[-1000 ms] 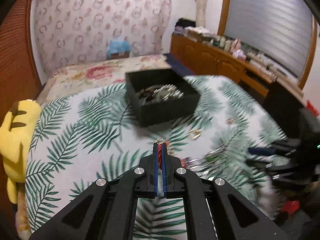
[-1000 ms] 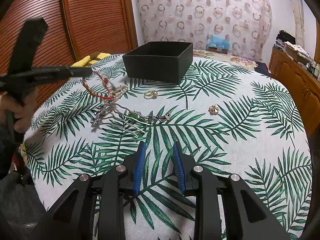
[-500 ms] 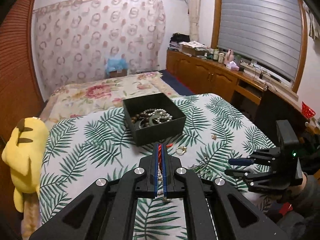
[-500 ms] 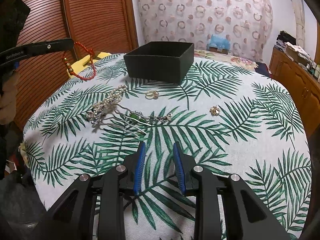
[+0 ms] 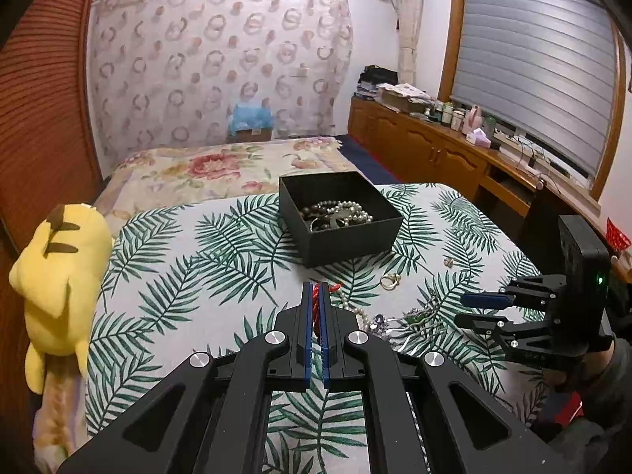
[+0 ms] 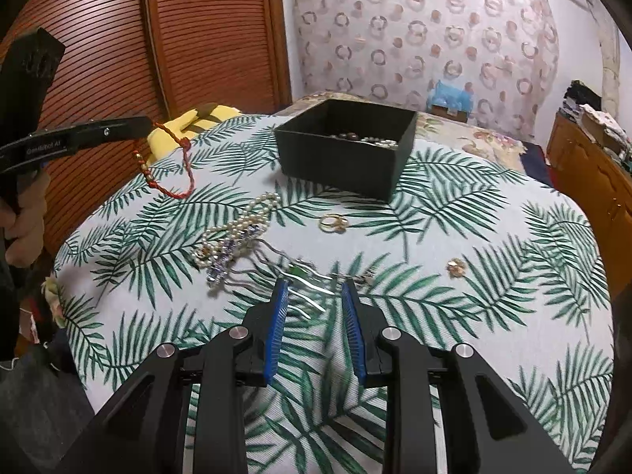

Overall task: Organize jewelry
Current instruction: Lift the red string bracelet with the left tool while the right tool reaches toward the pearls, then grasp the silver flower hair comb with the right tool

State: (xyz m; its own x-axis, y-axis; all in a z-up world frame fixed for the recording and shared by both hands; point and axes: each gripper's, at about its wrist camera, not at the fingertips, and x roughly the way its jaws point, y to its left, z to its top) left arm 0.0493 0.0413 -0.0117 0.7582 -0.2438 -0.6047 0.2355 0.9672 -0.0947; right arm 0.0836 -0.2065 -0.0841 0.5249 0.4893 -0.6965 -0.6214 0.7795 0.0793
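My left gripper (image 5: 315, 292) is shut on a red cord bracelet (image 6: 170, 166) and holds it hanging above the table's left side; it also shows in the right wrist view (image 6: 134, 126). A black open box (image 5: 339, 217) with bead strands inside stands at the far side, also in the right wrist view (image 6: 347, 146). My right gripper (image 6: 314, 296) is open and empty, low over a silver hair comb (image 6: 304, 280). A pearl strand (image 6: 241, 225) with a purple piece, a gold ring (image 6: 333, 222) and a small gold earring (image 6: 456, 266) lie on the cloth.
The round table has a palm-leaf cloth (image 6: 493, 237). A yellow plush toy (image 5: 59, 276) lies at the table's left edge. A flowered bed (image 5: 221, 166) is behind, wooden cabinets (image 5: 434, 154) at right, a slatted wooden door (image 6: 197, 39) at left.
My left gripper has lifted the red bracelet off the jewelry pile and carried it up and back. My right gripper has moved forward to the silver comb.
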